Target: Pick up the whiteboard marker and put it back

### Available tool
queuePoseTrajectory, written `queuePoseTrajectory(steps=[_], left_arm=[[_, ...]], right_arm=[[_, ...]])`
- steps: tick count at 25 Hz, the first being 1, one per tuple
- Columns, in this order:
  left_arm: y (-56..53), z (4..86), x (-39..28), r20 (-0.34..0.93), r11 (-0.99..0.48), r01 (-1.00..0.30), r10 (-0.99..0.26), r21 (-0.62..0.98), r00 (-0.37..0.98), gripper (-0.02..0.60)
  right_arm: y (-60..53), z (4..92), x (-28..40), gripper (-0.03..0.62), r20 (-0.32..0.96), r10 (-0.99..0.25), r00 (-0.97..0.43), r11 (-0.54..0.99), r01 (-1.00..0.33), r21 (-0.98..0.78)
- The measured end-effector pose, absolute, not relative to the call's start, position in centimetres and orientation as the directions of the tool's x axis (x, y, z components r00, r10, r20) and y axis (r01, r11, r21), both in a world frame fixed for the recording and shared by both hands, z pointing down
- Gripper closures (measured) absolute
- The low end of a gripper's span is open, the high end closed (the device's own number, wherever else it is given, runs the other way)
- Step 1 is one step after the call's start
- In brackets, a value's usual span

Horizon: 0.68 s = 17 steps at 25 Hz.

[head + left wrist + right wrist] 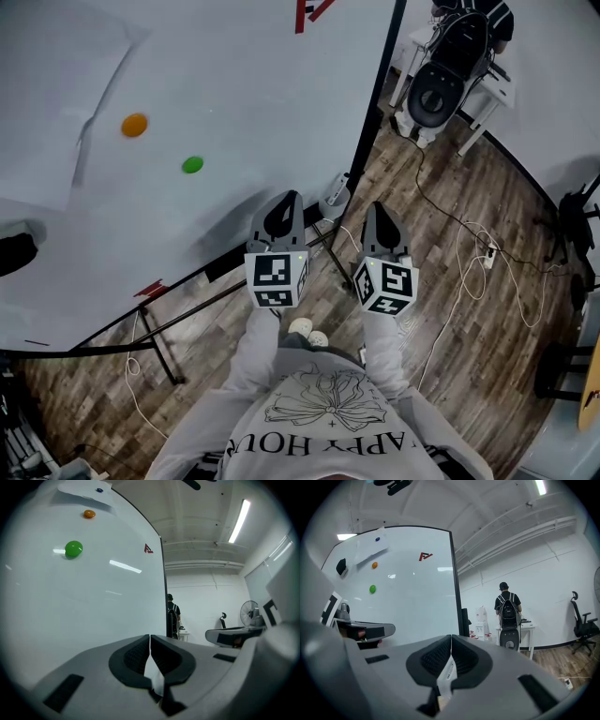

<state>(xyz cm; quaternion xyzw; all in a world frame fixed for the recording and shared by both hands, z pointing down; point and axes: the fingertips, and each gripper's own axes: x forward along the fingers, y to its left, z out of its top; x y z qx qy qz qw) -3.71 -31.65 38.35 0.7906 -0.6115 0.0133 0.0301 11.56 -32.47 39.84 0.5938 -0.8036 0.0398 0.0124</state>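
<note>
- left hand-held gripper (287,201) and right hand-held gripper (379,210): jaws pressed together, empty, side by side before the whiteboard (234,84).
- what looks like the red whiteboard marker (150,288) lies at the whiteboard's bottom edge, left of both.

The left gripper (285,200) and right gripper (379,210) hang side by side near a whiteboard (234,84), above wood floor (441,328).

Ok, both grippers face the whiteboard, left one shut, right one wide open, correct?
No: the right gripper is shut too, jaws together with nothing between, as the right gripper view shows. The left gripper is shut, and both face the whiteboard.
</note>
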Motion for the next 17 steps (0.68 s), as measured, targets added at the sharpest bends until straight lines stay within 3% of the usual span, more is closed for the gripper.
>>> queuePoseTrajectory(steps=[17], left_arm=[[-31.89,38.43,-3.92,0.064,-0.248,-0.969,-0.967,0.002,0.248,0.575]], right_arm=[[-32.99,39.97,11.31,0.591,0.072,-0.953,-0.296,0.293,-0.955,-0.040]])
